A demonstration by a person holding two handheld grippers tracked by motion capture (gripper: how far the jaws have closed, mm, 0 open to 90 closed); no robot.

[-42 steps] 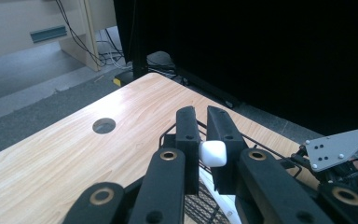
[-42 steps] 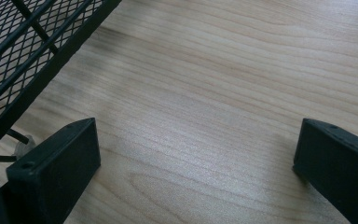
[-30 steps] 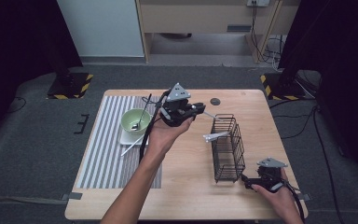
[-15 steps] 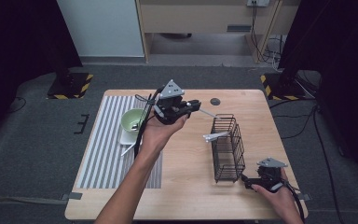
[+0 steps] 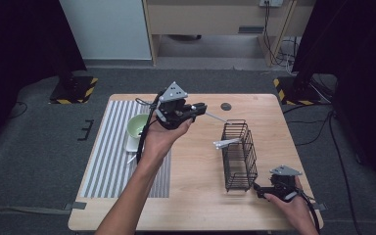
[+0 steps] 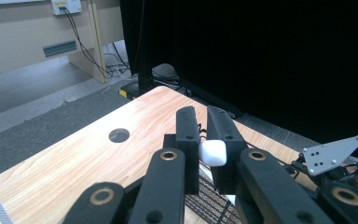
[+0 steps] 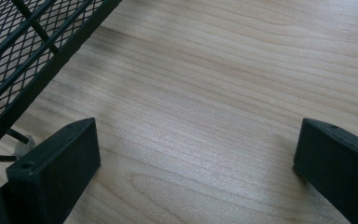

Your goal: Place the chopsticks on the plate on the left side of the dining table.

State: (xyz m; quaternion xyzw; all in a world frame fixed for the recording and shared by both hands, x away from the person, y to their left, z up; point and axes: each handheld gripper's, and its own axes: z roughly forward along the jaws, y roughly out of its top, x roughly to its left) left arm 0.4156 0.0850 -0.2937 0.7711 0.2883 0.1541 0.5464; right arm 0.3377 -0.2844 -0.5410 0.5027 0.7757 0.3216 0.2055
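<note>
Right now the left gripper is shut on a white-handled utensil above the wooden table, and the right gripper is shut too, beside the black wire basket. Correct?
Not quite. The right gripper is open: the right gripper view shows its jaws wide apart over bare wooden table, beside the black wire basket. The left gripper is indeed shut on the white-handled utensil.

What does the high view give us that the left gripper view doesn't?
High view alone: the green bowl on the striped mat, and an utensil sticking out of the wire basket, plus the thin handle jutting from the left gripper.
Left gripper view alone: a close look at the white handle end clamped between the fingers.
Both: the wooden table and its round hole, and the right gripper.
</note>
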